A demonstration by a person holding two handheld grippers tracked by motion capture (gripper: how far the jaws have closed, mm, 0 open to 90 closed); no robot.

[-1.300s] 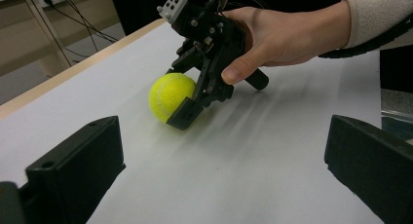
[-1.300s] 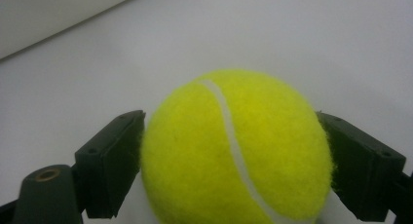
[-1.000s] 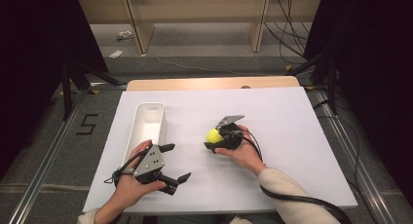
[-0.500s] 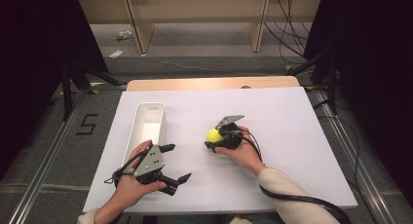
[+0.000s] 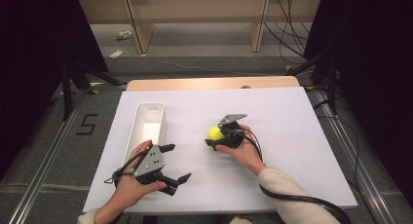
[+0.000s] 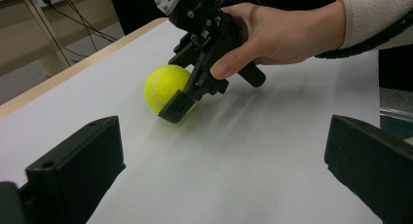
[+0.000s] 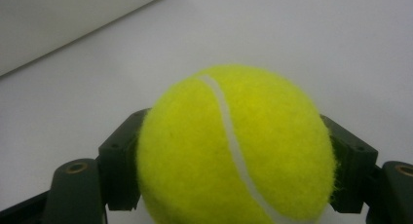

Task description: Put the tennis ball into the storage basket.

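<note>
Now | right fingers [image 5: 217, 138] clamped on the tennis ball [image 5: 215, 133], low over the table [image 5: 292, 136] | white bin [image 5: 146, 129] lies to its left | left fingers [image 5: 176, 163] apart, empty, nearer the bin.

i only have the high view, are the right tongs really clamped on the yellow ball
Observer: Yes. In the right gripper view both jaws press the sides of the tennis ball.
Operator: is it lifted or down on the table
Observer: The left gripper view shows the ball at the white table surface; I cannot tell if it touches.
Operator: left tongs doing anything
Observer: No. The left tongs stand wide open with nothing between them, facing the ball.
</note>
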